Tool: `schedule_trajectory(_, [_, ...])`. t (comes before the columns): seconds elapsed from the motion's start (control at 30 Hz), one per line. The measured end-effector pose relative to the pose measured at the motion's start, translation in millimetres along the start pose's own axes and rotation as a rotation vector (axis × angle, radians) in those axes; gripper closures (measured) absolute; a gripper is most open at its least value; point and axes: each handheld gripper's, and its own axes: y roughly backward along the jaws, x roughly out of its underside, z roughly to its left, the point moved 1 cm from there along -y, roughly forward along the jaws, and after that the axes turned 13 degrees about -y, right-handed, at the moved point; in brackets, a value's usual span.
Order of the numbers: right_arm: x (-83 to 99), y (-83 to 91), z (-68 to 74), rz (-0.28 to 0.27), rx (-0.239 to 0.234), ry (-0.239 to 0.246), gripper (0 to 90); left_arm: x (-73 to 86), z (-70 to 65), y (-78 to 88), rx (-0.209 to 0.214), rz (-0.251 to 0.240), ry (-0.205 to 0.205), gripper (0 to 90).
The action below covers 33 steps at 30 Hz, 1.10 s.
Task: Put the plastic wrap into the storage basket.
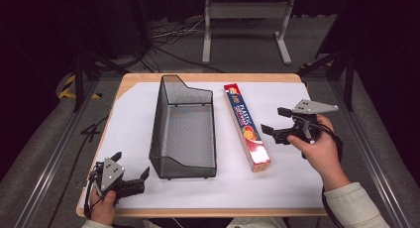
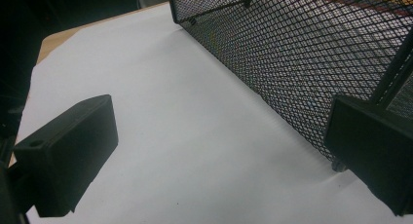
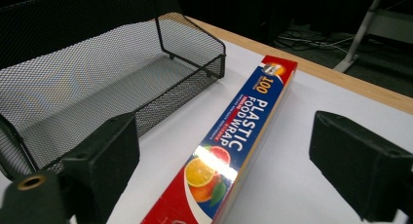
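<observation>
A long box of plastic food wrap [image 1: 246, 126] lies flat on the white table cover, right of a black mesh basket [image 1: 184, 129]. The basket stands empty in the middle of the table. My right gripper [image 1: 275, 123] hovers open just right of the box, its jaws pointing toward it; in the right gripper view the box [image 3: 234, 146] lies between and beyond the two jaws. My left gripper [image 1: 132, 172] rests open at the front left corner of the table, near the basket's front left corner [image 2: 311, 78].
The white cover [image 1: 133, 119] spans most of the wooden table [image 1: 208, 77]. A metal stand [image 1: 245, 20] and cables sit on the floor beyond the far edge. Free surface lies left of the basket and in front of the box.
</observation>
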Motion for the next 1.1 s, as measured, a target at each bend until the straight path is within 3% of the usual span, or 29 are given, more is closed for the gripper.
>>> schedule_trajectory(0.17, [-8.4,-14.2,8.4,0.005,-0.043,-0.011,2.5,-0.1,-0.2,0.3,0.0,0.0,0.0,0.1])
schedule_trajectory(0.6, [-15.8,-49.0,11.5,0.028,0.002,-0.052,2.2,-0.2,-0.2,-0.1,0.001,0.0,-0.003,0.1])
schedule_trajectory(0.8, [-12.8,-71.0,13.2,0.068,0.074,-0.048,4.5,0.1,0.2,0.2,0.0,-0.001,-0.006,0.1])
schedule_trajectory(0.87, [-8.5,-80.0,12.6,0.084,0.11,-0.04,9.5,0.1,0.1,0.4,0.0,-0.003,-0.003,0.1])
schedule_trajectory(0.97, [-1.6,-90.4,10.7,0.139,0.163,-0.084,14.2,0.1,0.1,0.4,0.002,-0.002,-0.006,0.0])
schedule_trajectory(1.1, [4.7,-102.6,3.9,0.169,0.209,-0.126,15.5,0.0,-0.4,0.2,-0.002,0.001,-0.017,0.1])
